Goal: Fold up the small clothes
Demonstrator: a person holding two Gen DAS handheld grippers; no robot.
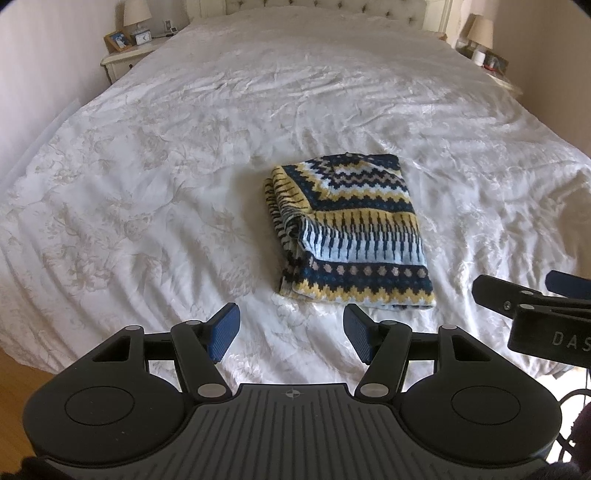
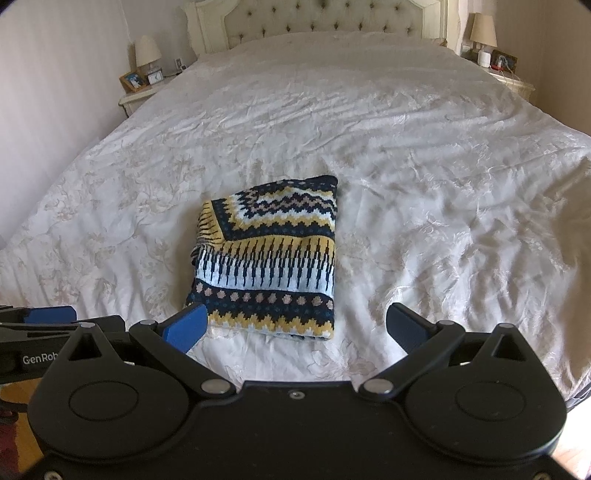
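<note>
A knitted garment (image 1: pixel 351 236) in navy, yellow and pale blue zigzag bands lies folded into a compact rectangle on the white bedspread (image 1: pixel 166 166). It also shows in the right wrist view (image 2: pixel 269 258). My left gripper (image 1: pixel 291 338) is open and empty, just in front of the garment's near edge and slightly to its left. My right gripper (image 2: pixel 295 328) is open and empty, just short of the garment's near edge. The right gripper's body shows at the right edge of the left wrist view (image 1: pixel 535 306).
A large bed with a tufted headboard (image 2: pixel 321 22) fills both views. A bedside table (image 2: pixel 140 96) with a lamp, clock and photo frame stands at the far left, another with a lamp (image 2: pixel 484 33) at the far right. Wooden floor (image 1: pixel 22 373) lies below the bed's near edge.
</note>
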